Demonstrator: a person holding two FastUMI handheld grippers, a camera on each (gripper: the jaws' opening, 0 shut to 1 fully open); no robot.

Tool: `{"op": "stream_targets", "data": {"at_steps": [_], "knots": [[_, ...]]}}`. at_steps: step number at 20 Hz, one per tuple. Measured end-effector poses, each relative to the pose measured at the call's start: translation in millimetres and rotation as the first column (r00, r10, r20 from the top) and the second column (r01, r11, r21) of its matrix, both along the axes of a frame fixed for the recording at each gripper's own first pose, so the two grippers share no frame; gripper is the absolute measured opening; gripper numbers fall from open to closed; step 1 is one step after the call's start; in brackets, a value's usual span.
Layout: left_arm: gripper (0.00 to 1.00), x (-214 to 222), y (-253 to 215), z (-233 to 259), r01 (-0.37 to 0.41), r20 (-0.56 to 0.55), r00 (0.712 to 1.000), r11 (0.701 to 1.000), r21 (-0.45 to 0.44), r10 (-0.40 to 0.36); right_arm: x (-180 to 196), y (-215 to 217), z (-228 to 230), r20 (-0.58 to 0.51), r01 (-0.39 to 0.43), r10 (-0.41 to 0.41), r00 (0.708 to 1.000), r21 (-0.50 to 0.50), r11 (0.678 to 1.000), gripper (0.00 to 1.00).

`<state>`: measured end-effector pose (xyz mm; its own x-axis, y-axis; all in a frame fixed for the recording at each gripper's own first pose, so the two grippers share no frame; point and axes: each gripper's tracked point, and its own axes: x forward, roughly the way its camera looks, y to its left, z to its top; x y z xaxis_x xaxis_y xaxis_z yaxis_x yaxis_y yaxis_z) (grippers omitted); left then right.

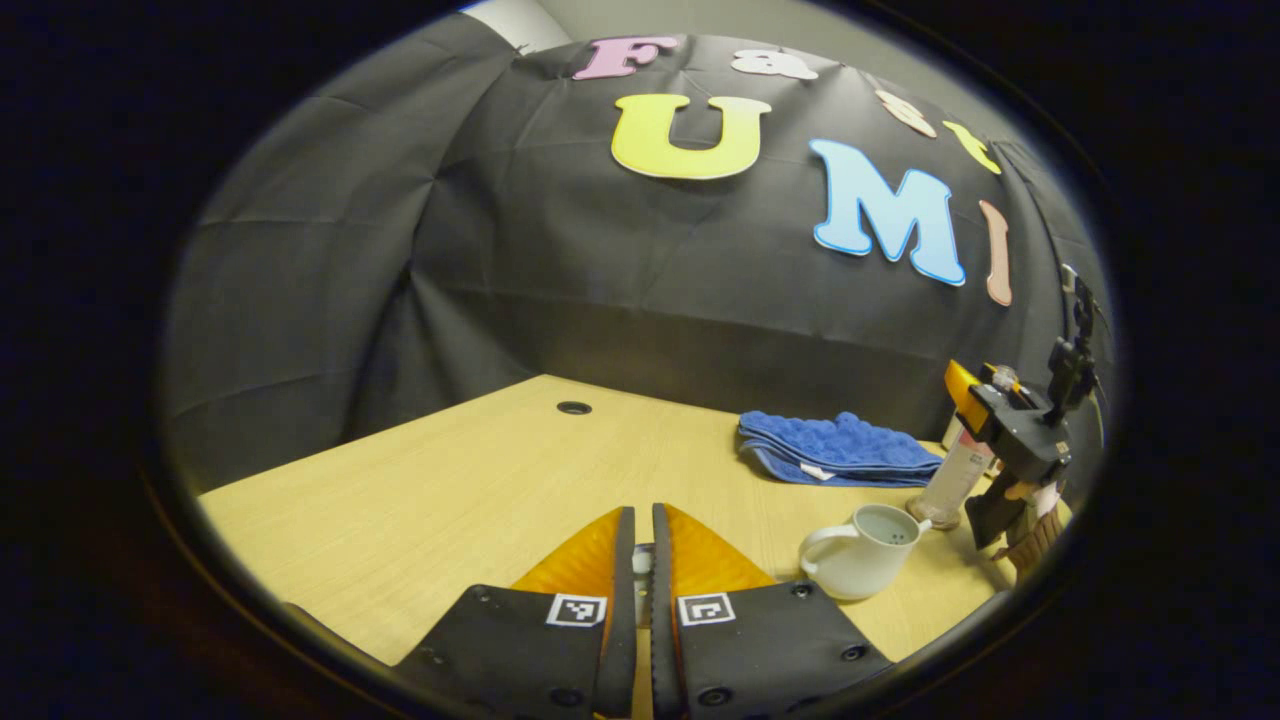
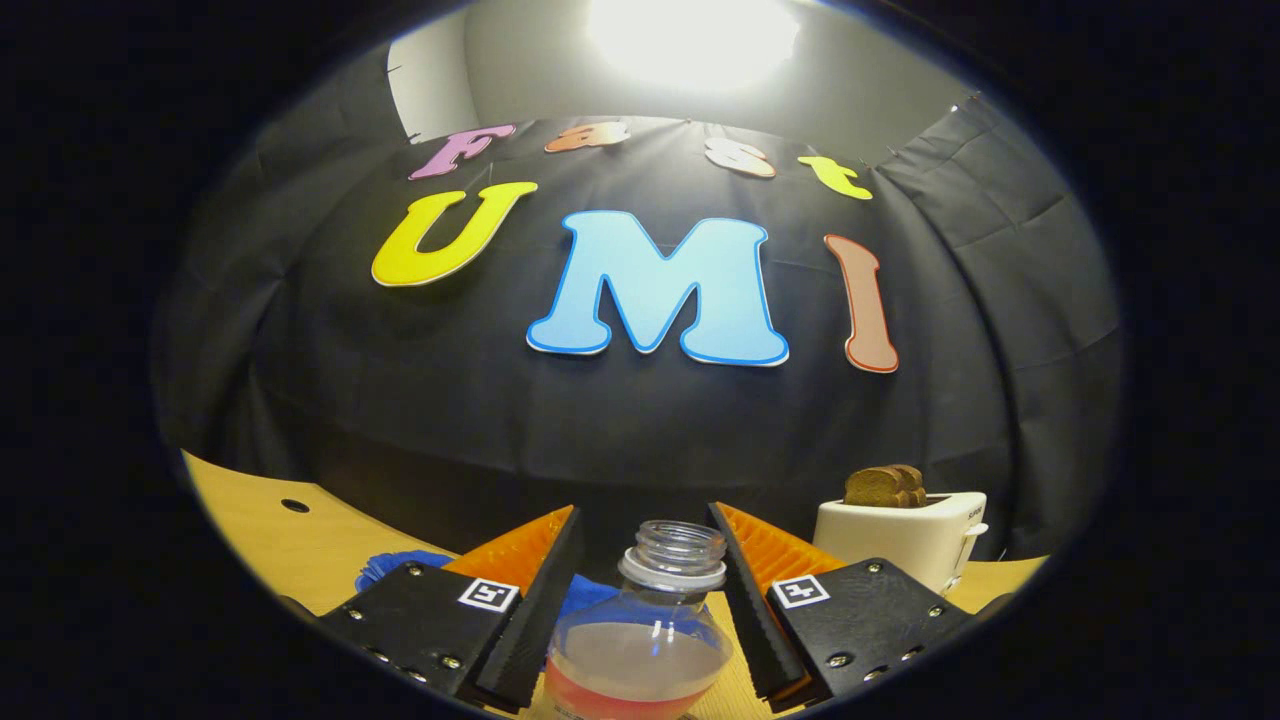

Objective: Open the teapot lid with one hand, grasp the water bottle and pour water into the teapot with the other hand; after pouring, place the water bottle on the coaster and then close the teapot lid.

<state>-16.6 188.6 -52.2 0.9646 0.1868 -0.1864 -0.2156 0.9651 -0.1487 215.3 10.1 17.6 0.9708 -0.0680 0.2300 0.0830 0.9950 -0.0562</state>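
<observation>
The white teapot (image 1: 860, 551) stands uncovered on the pale wood-grain tabletop (image 1: 440, 490) near its right edge, its round mouth open and its looped handle turned toward the left gripper view; whether it holds liquid cannot be told. Just behind it the clear plastic water bottle (image 2: 640, 640) stands upright with no cap, its threaded neck bare and a pinkish liquid filling the lower body. The right tongs (image 2: 640, 590) sit half open around the bottle's shoulder, the ribbed fingers close on both sides; whether they press on it cannot be told. The left tongs (image 1: 641, 560) are drawn narrow above the tabletop's near edge, a small pale object caught in the slit between them, too hidden to identify. A folded blue cloth (image 1: 835, 448) with a nubbly pile lies toward the tabletop's far edge. At the far right corner a white toaster (image 2: 905, 540) holds brown toast (image 2: 885, 486) in its slot; a small mark on its side is unreadable
</observation>
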Motion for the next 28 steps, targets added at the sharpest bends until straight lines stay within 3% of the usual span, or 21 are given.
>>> {"op": "stream_targets", "data": {"at_steps": [20,28], "knots": [[0.13,0.1,-2.1,-0.5,0.006,-0.002,1.000,1.000,-0.003,-0.006,-19.4,20.1,49.0,0.093,-0.062,0.060,0.994,0.017,0.998,0.77],[0.13,6.6,-19.9,8.6,0.062,0.019,0.998,0.998,-0.008,-0.061,-56.1,11.5,80.8,0.105,-0.091,0.088,0.991,0.023,0.996,0.77]]}}
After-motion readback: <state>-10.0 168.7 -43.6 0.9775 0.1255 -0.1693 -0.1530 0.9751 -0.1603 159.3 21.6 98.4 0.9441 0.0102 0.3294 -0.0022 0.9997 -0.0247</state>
